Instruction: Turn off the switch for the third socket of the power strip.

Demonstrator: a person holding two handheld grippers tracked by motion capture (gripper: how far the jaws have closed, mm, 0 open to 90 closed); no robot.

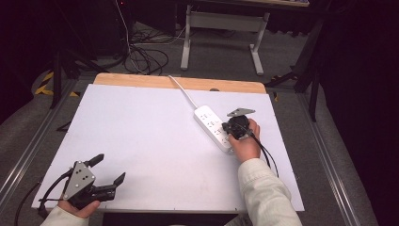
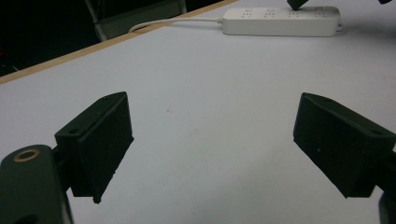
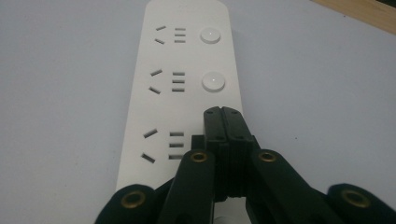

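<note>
Right claw (image 3: 223, 114) pressed together over a white power strip (image 1: 214, 127) on the desk (image 1: 141, 136).

We see the strip lying at the far right of the white desk, its white cord (image 1: 183, 92) running to the far edge; the right claw's closed tips sit over a round switch button beside the third socket, whether touching it we cannot tell. Our left claw (image 1: 108, 170) rests at the near left corner, spread wide with nothing between its jaws, well apart from the strip.
</note>
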